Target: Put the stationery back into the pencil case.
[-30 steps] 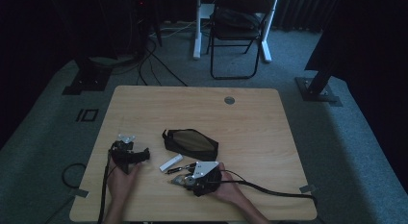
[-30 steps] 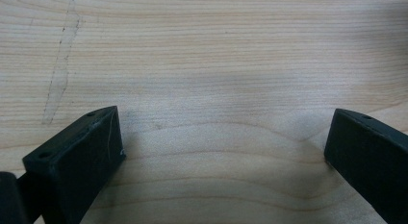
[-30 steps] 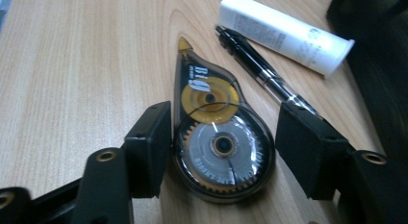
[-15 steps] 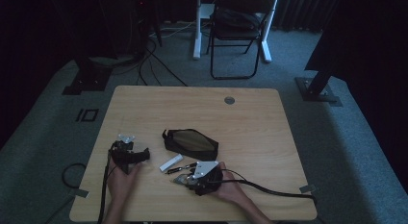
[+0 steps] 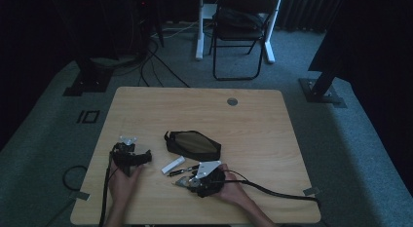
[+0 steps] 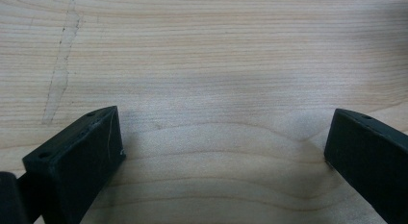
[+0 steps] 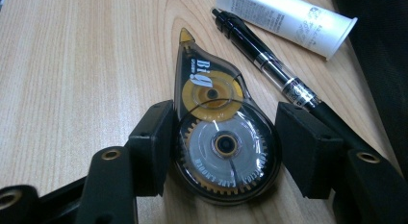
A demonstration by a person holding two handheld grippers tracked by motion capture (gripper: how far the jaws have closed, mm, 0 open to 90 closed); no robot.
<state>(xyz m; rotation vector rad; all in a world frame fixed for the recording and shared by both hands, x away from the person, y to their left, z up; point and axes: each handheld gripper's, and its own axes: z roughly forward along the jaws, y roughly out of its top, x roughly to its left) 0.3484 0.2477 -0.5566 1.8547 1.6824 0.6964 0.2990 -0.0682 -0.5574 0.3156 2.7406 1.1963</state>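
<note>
Nothing has shifted since the earlier frame: both hands rest where they were

Right gripper [image 7: 223,132] fingers stand wide around the correction tape [image 7: 221,137] lying flat on the tabletop [image 7: 72,60]; the left finger touches it, the right is just apart. A pen [image 7: 269,65] and white tube [image 7: 288,19] lie beyond. Left gripper [image 6: 223,147] gapes over bare wood

Clear smoky correction tape dispenser [image 7: 219,137], flat on table, tip pointing away
</note>
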